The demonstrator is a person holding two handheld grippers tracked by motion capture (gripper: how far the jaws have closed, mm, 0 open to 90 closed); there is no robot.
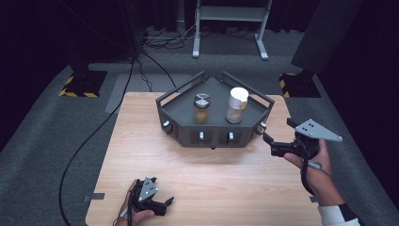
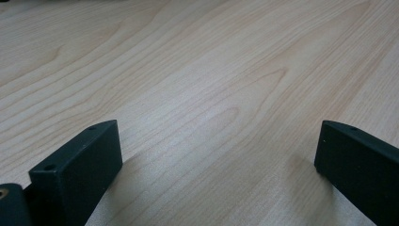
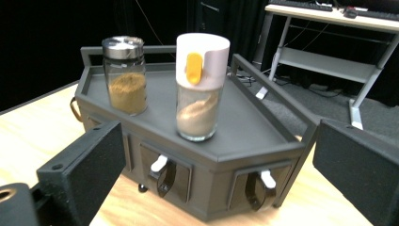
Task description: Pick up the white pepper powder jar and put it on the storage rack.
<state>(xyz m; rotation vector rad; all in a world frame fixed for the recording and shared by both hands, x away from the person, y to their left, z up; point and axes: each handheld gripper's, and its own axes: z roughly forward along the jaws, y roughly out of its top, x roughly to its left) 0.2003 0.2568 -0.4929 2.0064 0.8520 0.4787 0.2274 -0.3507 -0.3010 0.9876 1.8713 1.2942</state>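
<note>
A dark grey corner rack [image 1: 188, 101] [image 3: 263, 127] stands at the far middle of the wooden table [image 1: 141, 155]. On its shelf stand a glass jar with a metal lid [image 1: 202, 108] [image 3: 124, 75] holding brown powder and a taller jar with a white cap and yellow tab [image 1: 236, 105] [image 3: 200, 89]. My right gripper [image 1: 267, 141] [image 3: 214, 179] hovers open just right of the rack, facing it, nothing between its jaws. My left gripper [image 1: 164, 203] [image 2: 216, 160] rests open on the table near the front left edge, jaws wide over bare wood.
Small hooks [image 3: 160, 172] hang on the rack's front panels. Beyond the table lie grey carpet, black cables [image 1: 89, 141], a white desk frame [image 1: 230, 28] and black stands with yellow-striped bases [image 1: 82, 84].
</note>
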